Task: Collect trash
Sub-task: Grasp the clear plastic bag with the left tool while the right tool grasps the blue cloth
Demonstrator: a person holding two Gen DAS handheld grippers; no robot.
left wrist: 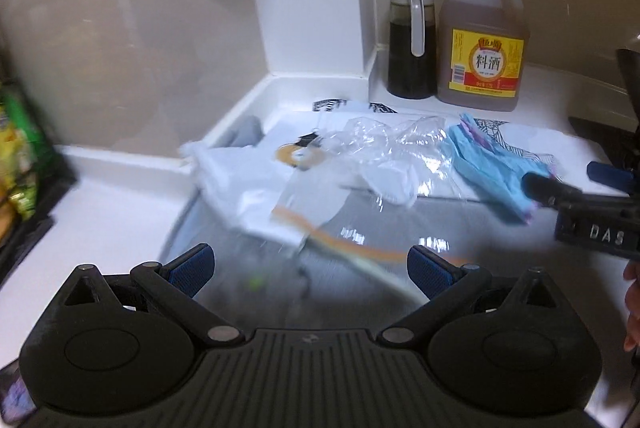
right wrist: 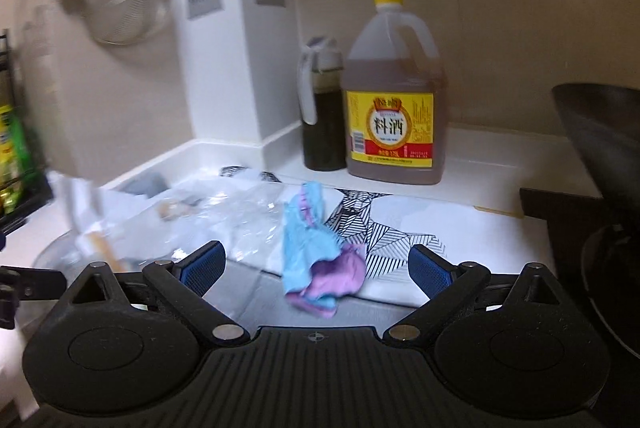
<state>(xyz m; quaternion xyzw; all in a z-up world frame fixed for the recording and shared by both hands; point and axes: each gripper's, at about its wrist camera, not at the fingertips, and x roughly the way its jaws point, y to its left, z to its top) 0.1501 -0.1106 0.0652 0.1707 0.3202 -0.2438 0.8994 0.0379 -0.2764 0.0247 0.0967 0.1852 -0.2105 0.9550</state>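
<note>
White counter (right wrist: 472, 164) before you, far side bearing cooking wine jug (right wrist: 394, 116) and dark sauce bottle (right wrist: 322, 116), patterned cloth (right wrist: 400, 232) near, crumpled blue wrapper (right wrist: 308, 240) and clear plastic (right wrist: 224, 216) upon it.

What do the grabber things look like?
Each tool, left and right, is black plastic with a ribbed base, round hinge housings, silver pins and two fingers with blue textured pads. The right one's side reads "DAS".
</note>
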